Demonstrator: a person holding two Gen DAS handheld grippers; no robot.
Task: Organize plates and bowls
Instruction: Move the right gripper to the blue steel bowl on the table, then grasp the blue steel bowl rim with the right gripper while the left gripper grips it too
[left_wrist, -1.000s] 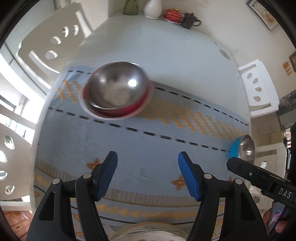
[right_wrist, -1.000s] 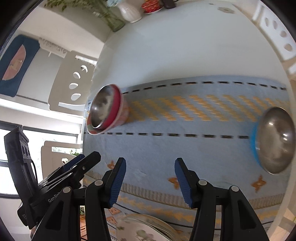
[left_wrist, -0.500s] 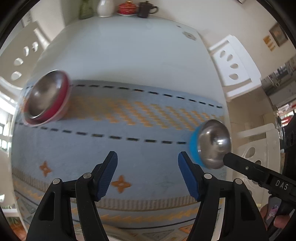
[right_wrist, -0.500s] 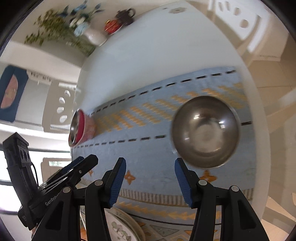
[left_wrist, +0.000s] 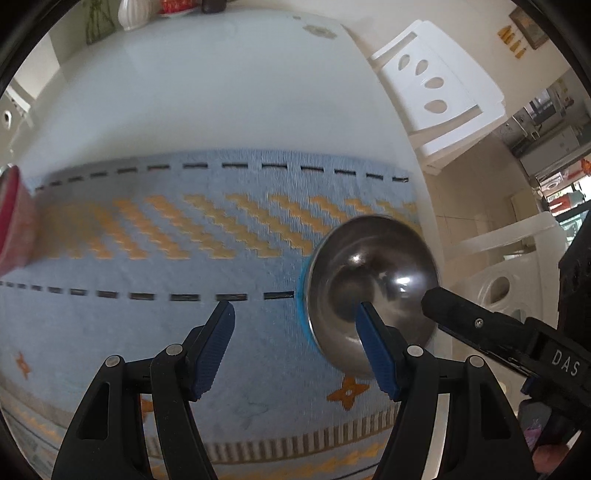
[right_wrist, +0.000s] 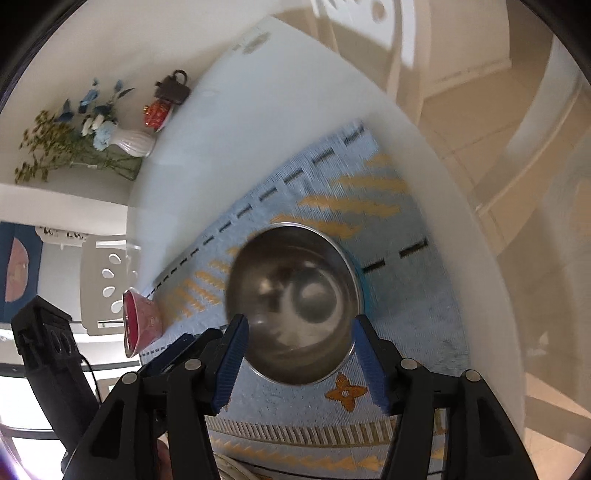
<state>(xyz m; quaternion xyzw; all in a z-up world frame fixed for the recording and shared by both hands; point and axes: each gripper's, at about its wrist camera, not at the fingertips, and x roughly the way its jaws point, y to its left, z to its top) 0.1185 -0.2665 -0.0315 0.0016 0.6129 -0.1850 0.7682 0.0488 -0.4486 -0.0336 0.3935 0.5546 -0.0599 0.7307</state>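
Lettering "DAS" marks right tongs (right_wrist: 299, 354), just widened around steel bowl (right_wrist: 291, 306); left tongs (left_wrist: 295, 347) apart.

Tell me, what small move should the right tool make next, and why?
Probably lower further over the blue-sided steel bowl. The right tool has just been opening; nothing is between its pads yet, and the bowl sits just ahead of them on the mat.

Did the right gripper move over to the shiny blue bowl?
Yes. The right gripper swung along the mat from the red bowl to the blue bowl.
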